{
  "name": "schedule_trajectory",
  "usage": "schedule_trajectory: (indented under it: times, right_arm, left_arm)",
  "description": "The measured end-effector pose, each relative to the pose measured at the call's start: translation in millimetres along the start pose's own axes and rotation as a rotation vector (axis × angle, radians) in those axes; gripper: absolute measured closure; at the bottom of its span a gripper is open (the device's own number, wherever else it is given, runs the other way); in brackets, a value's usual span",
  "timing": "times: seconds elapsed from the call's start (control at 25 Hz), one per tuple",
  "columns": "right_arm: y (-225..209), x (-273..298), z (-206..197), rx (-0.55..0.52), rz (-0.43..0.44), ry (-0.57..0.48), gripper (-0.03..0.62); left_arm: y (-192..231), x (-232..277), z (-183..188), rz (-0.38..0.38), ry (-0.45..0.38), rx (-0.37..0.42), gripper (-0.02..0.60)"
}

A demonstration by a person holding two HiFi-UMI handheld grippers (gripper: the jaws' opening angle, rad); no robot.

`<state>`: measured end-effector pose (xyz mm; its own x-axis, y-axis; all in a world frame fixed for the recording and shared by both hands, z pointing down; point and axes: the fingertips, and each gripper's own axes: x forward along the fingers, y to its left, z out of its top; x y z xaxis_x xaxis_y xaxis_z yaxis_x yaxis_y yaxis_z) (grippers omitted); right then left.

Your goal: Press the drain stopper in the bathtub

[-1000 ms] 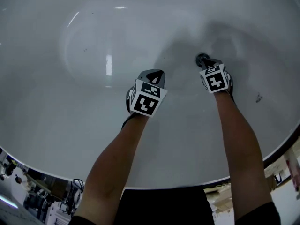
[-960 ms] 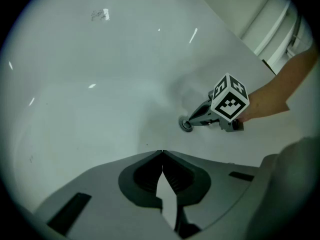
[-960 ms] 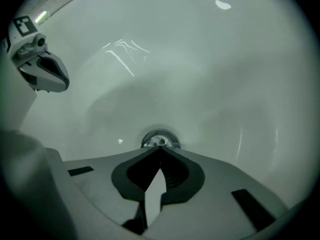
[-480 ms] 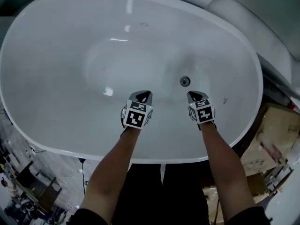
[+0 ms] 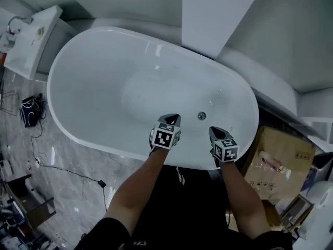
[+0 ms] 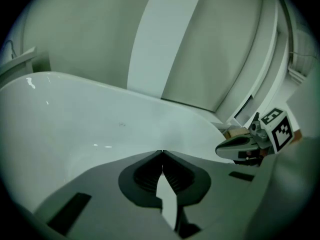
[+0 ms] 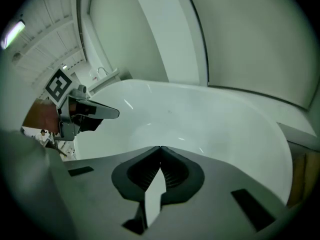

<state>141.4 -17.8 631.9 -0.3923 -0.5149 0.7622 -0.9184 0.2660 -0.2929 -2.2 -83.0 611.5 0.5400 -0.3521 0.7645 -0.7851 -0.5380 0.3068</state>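
The white oval bathtub (image 5: 93, 61) fills the middle of the head view, seen from high above. Its small round metal drain stopper (image 5: 202, 116) sits in the tub floor near the right end. My left gripper (image 5: 172, 120) hovers over the tub's near rim, left of the stopper, jaws shut and empty. My right gripper (image 5: 214, 132) hangs over the near rim just below and right of the stopper, also shut and empty. Each gripper view looks across the tub: the left gripper (image 6: 162, 153) sees the right one (image 6: 235, 148), and the right gripper (image 7: 160, 149) sees the left (image 7: 102, 112).
A cardboard box (image 5: 281, 160) stands on the floor right of the tub. A white washbasin (image 5: 28, 33) is at the top left. Cables and a dark bag (image 5: 30, 111) lie on the tiled floor at left. A grey wall with a white column (image 5: 213, 14) rises behind the tub.
The view has pulled far up and back from the tub. Both grippers have lifted away from the stopper, which the right one was touching a second ago, and now hang over the near rim.
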Motion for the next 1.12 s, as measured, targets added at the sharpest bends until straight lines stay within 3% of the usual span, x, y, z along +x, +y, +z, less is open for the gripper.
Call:
schedule_trajectory:
  times: [0.16, 0.4, 0.76, 1.12]
  right_arm:
    - [32.5, -72.7, 25.0, 0.026, 0.024, -0.055, 0.579]
    - [57.1, -152.3, 52.7, 0.004, 0.059, -0.126, 0.579]
    - [83.4, -224.9, 101.3, -0.014, 0.101, -0.28, 0.579]
    - [102.2, -287.7, 143.7, -0.019, 0.098, -0.427, 0.579]
  left_arm:
    - [-37.5, -67.3, 35.2, -0.01, -0.073, 0.007, 0.566]
    - [-81.2, -132.8, 60.0, -0.034, -0.136, 0.043, 0.566]
    - [-109.2, -198.2, 79.0, -0.005, -0.201, 0.089, 0.565]
    - [-143.2, -266.7, 119.8, -0.043, -0.314, 0.17, 0.565]
